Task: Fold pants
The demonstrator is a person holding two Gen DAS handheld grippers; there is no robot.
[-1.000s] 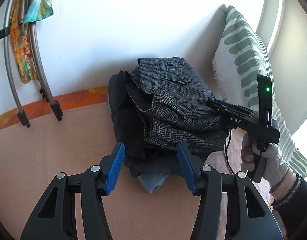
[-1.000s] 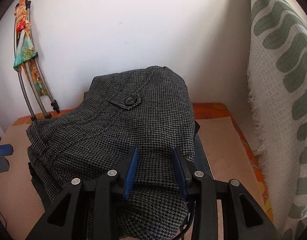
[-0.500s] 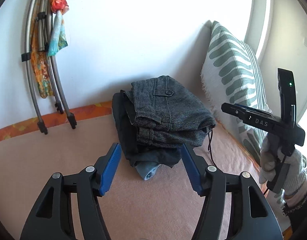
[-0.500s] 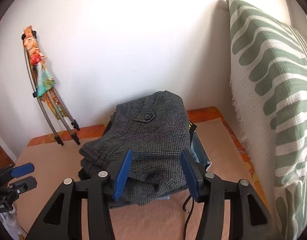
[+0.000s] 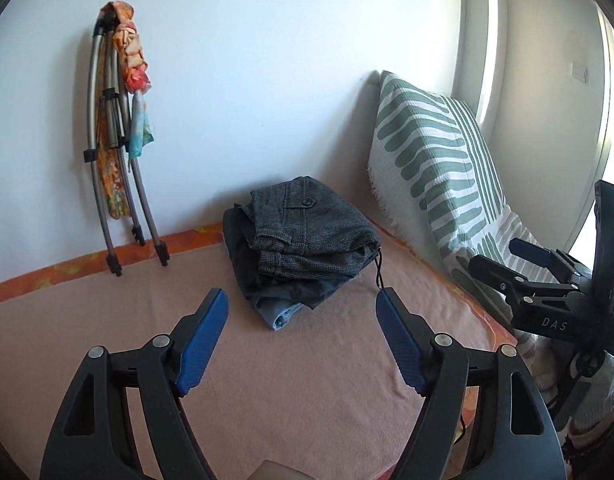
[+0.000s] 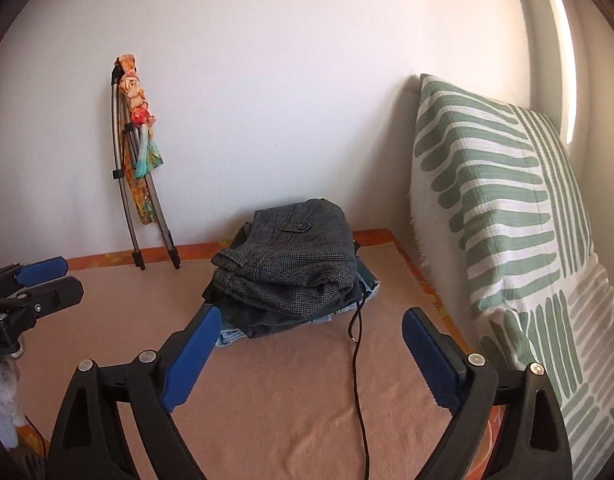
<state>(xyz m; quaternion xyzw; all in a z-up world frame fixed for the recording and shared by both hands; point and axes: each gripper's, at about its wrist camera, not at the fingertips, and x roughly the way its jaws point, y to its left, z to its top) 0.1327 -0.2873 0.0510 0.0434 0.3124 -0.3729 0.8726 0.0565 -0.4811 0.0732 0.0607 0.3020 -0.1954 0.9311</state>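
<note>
Two tongs are hanging over a big pink blanket (image 5: 307,380) that is covering the bed. A big pillow (image 6: 507,208) with green stripes is leaning up just to the right of the right tongs (image 6: 309,344). A folded metal frame (image 5: 119,184) with a bright scarf (image 5: 133,80) tied on it is leaning on the wall, far ahead and to the left of the left tongs (image 5: 301,328).

The gray pants (image 5: 307,232) are lying folded on top of a small pile of other folded clothes (image 5: 283,296). The pile is sitting straight ahead of both tongs, a little way past their blue tips, and nothing is touching it. A thin black cord (image 6: 359,360) is hanging from the pile and running down the blanket between the right tongs' tips.

The left tongs are spread wide and holding nothing. The right tongs are spread wide too, and holding nothing.
</note>
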